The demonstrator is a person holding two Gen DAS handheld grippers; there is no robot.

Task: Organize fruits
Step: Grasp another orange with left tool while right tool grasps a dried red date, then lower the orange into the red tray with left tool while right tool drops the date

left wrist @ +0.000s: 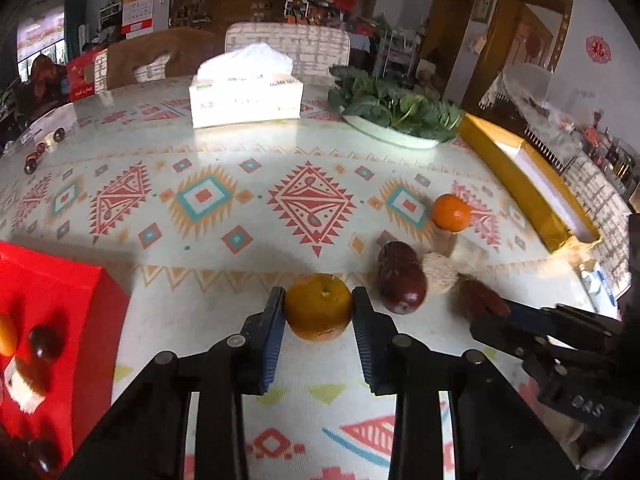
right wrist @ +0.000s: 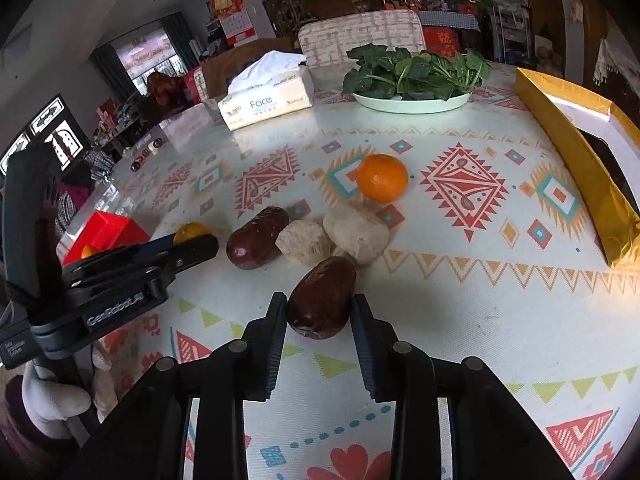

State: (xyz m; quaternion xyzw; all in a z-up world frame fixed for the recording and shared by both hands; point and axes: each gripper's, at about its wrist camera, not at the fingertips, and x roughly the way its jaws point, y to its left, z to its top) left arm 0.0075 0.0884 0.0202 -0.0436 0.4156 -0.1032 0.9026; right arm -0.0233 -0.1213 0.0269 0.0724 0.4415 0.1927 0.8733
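Currently left tool [left wrist: 318, 307] clamps an orange [left wrist: 318, 306] on the surface [left wrist: 248, 208]; right tool [right wrist: 319, 312] straddles a date [right wrist: 322, 298], contact unclear. Two dates, two pale lumps, second orange [right wrist: 382, 177] beyond. Only left view shows red box [left wrist: 52, 320] contents.

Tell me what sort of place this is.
Probably a lived-in family home's dining area: a patterned tablecloth, a tissue box, a plate of leafy greens, and a wall calendar behind.

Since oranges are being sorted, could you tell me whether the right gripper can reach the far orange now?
Probably not yet: the right gripper is closed on a date, and pale lumps lie before the orange.
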